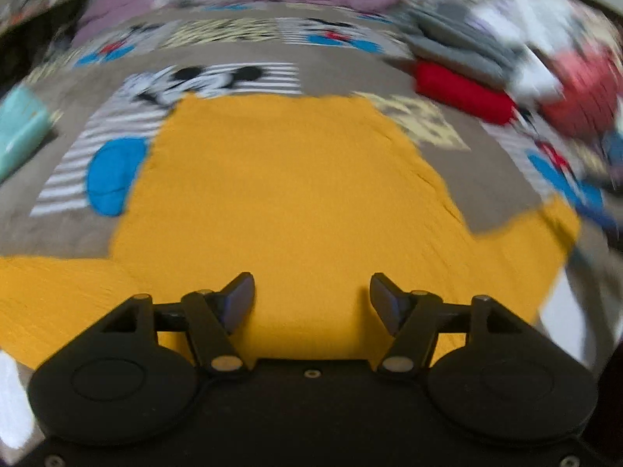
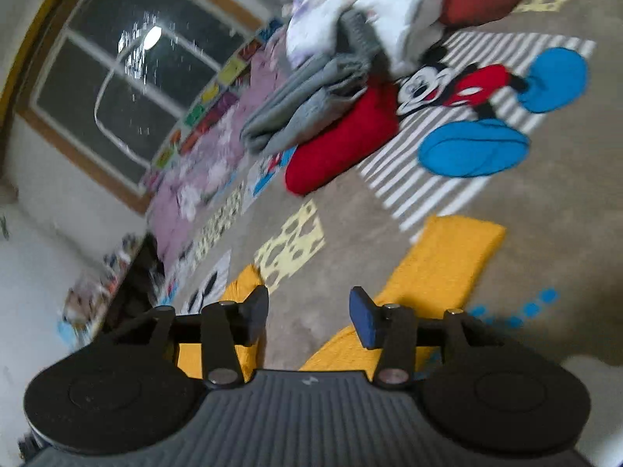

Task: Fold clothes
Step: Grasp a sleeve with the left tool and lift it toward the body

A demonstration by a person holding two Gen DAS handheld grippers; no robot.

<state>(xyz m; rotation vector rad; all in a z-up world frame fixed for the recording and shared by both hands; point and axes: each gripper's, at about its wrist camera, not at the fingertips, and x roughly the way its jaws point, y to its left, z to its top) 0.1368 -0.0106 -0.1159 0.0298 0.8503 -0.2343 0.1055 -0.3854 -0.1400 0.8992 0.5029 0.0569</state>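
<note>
A yellow shirt [image 1: 288, 194] lies spread flat on the cartoon-print rug [image 1: 479, 179], sleeves out to both sides. My left gripper [image 1: 311, 295] is open and empty, just above the shirt's near part. In the right wrist view, my right gripper [image 2: 308, 317] is open and empty, above the rug beside the shirt's sleeve [image 2: 444, 260]. The view is tilted and blurred.
A pile of clothes sits at the far right: a folded red garment [image 1: 463, 93], grey ones [image 1: 455, 43] and white ones [image 1: 521, 19]; the red one also shows in the right wrist view [image 2: 342, 144]. A teal item [image 1: 19, 128] lies at the left. A window [image 2: 124, 78] and wall stand beyond the rug.
</note>
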